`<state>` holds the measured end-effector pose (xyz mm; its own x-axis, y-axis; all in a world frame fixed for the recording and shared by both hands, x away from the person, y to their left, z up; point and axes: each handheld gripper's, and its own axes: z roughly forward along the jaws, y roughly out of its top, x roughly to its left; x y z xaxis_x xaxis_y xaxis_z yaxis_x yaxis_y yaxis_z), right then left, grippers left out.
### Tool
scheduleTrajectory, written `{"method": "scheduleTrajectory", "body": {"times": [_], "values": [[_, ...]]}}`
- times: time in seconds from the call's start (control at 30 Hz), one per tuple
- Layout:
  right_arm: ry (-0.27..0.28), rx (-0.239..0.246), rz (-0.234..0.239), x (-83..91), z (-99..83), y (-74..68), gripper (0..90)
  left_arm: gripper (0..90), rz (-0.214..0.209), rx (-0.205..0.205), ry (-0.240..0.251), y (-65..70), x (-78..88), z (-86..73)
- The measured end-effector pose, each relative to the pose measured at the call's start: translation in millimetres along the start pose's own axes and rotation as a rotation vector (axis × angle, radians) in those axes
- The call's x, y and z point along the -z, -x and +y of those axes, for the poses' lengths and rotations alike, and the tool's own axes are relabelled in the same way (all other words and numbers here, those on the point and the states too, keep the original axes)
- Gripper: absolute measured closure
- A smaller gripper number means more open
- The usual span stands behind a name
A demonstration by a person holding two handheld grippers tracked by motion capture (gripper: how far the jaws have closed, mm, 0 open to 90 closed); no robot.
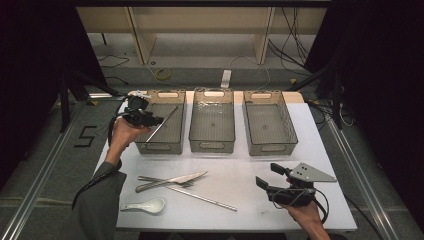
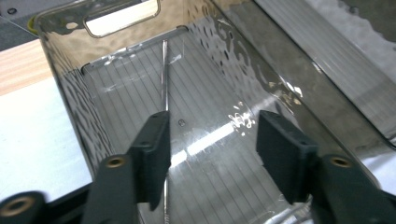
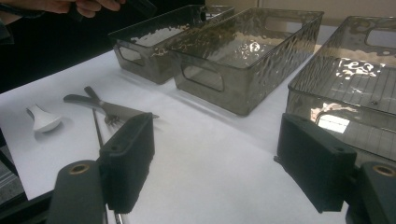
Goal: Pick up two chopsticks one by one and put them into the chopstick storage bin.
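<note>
My left gripper (image 1: 152, 120) hovers over the left grey bin (image 1: 160, 148), jaws apart. In the left gripper view a thin metal chopstick (image 2: 164, 74) lies slanted on the ribbed bin floor and runs under the left jaw of the left gripper (image 2: 212, 140); nothing sits between the pads. The chopstick (image 1: 162, 123) crosses the bin diagonally in the high view. Near the table's front right my right gripper (image 1: 266, 175) rests open and empty; in its own view, white table shows between the jaws of the right gripper (image 3: 215, 154).
A middle bin (image 1: 212, 146) and a right bin (image 1: 272, 150) stand beside the left one. On the white table lie a knife (image 1: 175, 181), a fork (image 1: 150, 179), a second chopstick (image 1: 205, 199) and a white spoon (image 1: 147, 205).
</note>
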<state>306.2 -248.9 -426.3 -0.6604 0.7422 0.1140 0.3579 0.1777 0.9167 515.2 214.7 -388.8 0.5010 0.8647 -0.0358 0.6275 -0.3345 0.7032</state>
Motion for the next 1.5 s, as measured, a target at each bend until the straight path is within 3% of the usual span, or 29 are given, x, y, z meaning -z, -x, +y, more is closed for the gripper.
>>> {"method": "scheduleTrajectory", "body": {"times": [0.17,0.23,0.37,0.5,0.63,0.97,1.07,1.37,1.5], "values": [[-0.002,-0.001,-0.001,-0.3,-0.2,0.1,28.4,34.9,-0.029,-0.037,0.005,12.9,13.1,-5.3],[-0.003,0.000,-0.001,-0.6,-0.3,0.2,28.4,33.0,-0.061,-0.050,0.012,19.7,17.5,-8.3],[-0.007,0.004,0.000,-0.7,-0.2,-0.5,28.4,30.0,-0.131,-0.088,-0.039,35.4,24.1,-9.9],[-0.009,0.008,0.004,-0.8,-0.2,-0.9,28.4,25.8,-0.130,-0.176,-0.082,54.3,32.7,-11.5],[-0.009,0.009,0.002,-0.4,-0.1,-0.9,28.3,23.9,-0.155,-0.220,-0.084,72.8,37.8,-12.2],[-0.015,0.018,0.003,-0.5,0.0,-1.7,28.3,21.6,-0.226,-0.359,-0.148,113.5,36.7,-19.3],[-0.014,0.018,0.003,-0.8,-0.1,-2.0,28.3,20.7,-0.226,-0.402,-0.176,122.5,34.8,-23.8],[-0.019,0.019,0.006,-1.4,-0.4,-2.1,28.4,20.5,-0.269,-0.473,-0.222,149.2,27.1,-38.6],[-0.021,0.022,0.007,-1.6,-0.4,-2.6,28.3,20.5,-0.284,-0.526,-0.256,159.6,22.3,-45.3]]}}
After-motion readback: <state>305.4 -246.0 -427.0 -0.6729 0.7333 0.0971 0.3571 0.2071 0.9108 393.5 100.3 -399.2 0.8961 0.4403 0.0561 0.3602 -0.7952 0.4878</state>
